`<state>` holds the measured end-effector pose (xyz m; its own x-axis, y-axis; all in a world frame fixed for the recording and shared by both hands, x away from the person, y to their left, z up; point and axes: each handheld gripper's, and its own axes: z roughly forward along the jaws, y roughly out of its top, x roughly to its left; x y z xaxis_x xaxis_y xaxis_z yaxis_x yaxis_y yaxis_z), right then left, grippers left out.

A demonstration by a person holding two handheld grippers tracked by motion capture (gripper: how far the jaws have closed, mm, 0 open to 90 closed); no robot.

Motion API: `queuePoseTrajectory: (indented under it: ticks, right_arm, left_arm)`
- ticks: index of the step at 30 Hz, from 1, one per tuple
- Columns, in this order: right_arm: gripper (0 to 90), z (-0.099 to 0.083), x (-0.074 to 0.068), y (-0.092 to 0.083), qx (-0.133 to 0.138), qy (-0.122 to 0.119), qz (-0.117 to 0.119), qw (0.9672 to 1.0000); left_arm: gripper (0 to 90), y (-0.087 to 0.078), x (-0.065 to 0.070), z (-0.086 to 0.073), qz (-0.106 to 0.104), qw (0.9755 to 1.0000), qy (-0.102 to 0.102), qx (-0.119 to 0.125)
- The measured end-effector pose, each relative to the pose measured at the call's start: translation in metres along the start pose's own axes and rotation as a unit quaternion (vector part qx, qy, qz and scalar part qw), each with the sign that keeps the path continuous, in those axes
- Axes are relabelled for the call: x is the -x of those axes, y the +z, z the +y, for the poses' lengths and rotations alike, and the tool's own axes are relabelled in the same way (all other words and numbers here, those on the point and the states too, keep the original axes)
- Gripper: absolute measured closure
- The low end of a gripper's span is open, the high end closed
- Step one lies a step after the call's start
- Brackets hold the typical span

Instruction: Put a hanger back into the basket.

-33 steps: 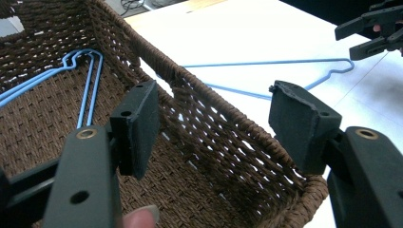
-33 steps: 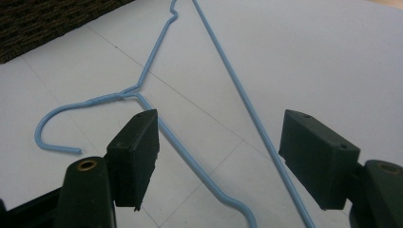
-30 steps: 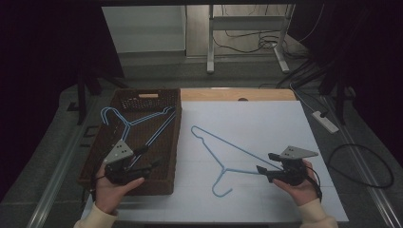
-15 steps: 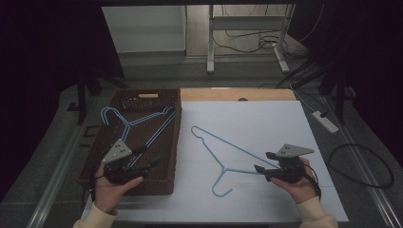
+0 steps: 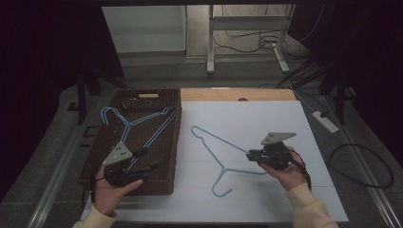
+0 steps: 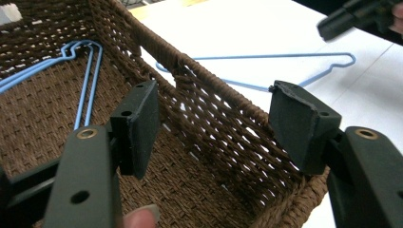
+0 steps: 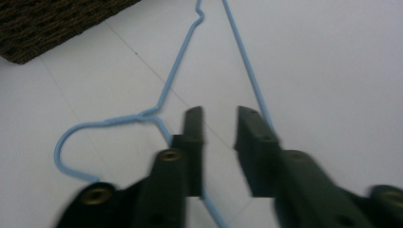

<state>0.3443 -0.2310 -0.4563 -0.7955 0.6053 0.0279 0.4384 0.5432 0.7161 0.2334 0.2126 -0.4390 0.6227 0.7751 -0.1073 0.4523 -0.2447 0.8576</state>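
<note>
- Right gripper (image 5: 251, 154), near right over the white sheet (image 5: 266, 118): jaws have just been closing; in the right gripper view a gap remains between the pads (image 7: 195, 124) and nothing is pinched, the wire passing under/beside them.
- Loose blue hanger (image 5: 223, 154): thin light-blue wire, lying flat on the sheet mid-table, hook end nearest, triangle running far-left. One arm runs under the right gripper's tips; touching or not, can't tell.
- Left gripper (image 5: 148, 159), near left: jaws wide apart, astride the basket's right wall per the left gripper view, one pad (image 6: 140, 124) inside, the other outside; neither pad presses on it.
- Wicker basket (image 5: 102, 156): dark brown, rectangular, left of the sheet. Inside lie blue hangers (image 5: 142, 126), at least two, w/ hooks toward the far-left corner and poking over the rim.
- Hard to make out: exact hanger count in the basket (wires overlap); right gripper view is motion-blurred; the other gripper sits cut off at the top right of the left gripper view.
</note>
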Motion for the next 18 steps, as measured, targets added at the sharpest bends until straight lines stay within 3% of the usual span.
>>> queuePoseTrajectory:
  ticks: [2, 5, 9, 13, 18]
  right_arm:
    - [89.8, 0.010, 0.001, 0.009, -0.012, 0.000, 0.006, 0.9999]
    - [89.9, 0.027, 0.003, 0.029, -0.044, -0.005, 0.015, 0.9989]
    - [89.9, 0.037, 0.008, 0.051, -0.066, -0.009, 0.011, 0.9977]
    - [89.9, 0.036, 0.022, 0.072, -0.088, 0.001, -0.001, 0.9961]
    - [90.0, 0.027, 0.035, 0.084, -0.110, 0.013, -0.006, 0.9938]
  left_arm:
    - [35.3, 0.001, 0.001, 0.000, -0.001, 1.0000, 0.002, -0.002]
    - [35.3, 0.001, 0.001, 0.000, -0.002, 1.0000, 0.002, -0.002]
    - [35.4, 0.002, 0.002, -0.001, -0.003, 1.0000, 0.003, -0.004]
    - [35.4, 0.003, 0.002, -0.001, -0.005, 1.0000, 0.005, -0.006]
    - [35.4, 0.004, 0.003, -0.001, -0.004, 0.9999, 0.007, -0.007]
